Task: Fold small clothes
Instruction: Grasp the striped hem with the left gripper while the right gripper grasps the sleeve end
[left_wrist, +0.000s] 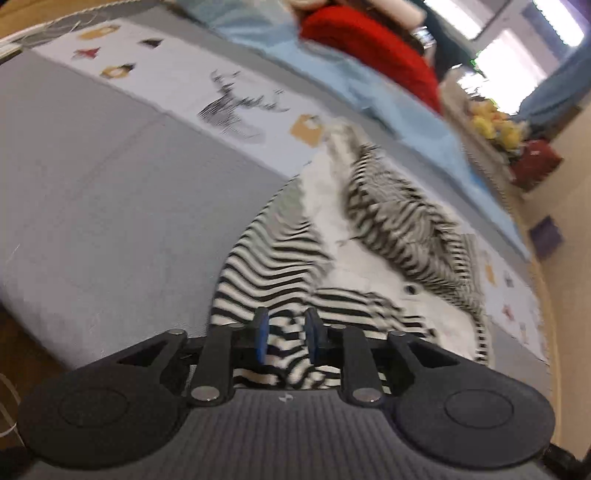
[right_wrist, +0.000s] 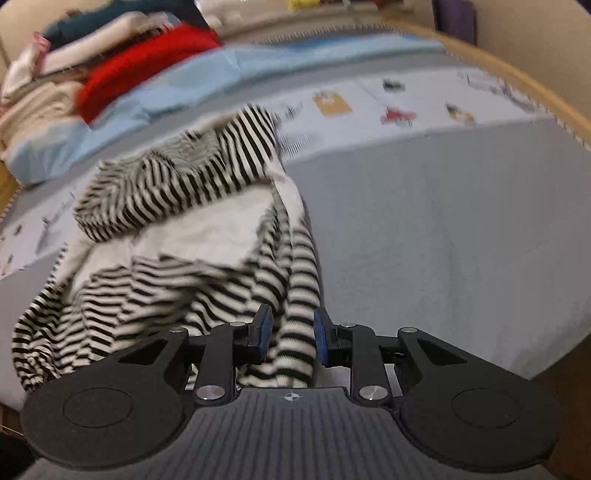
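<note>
1. While both views show one striped garment lying crumpled on the grey bed cover, only the left view shows a yellow heap beside a red box.
2. Only the right view shows the stacked clothes behind one red garment.
3. Left gripper: striped cloth lies between its part-open jaws; whether the pads press cannot be told.
4. Right gripper: a striped fold sits between its jaws, grip likewise uncertain.
</note>
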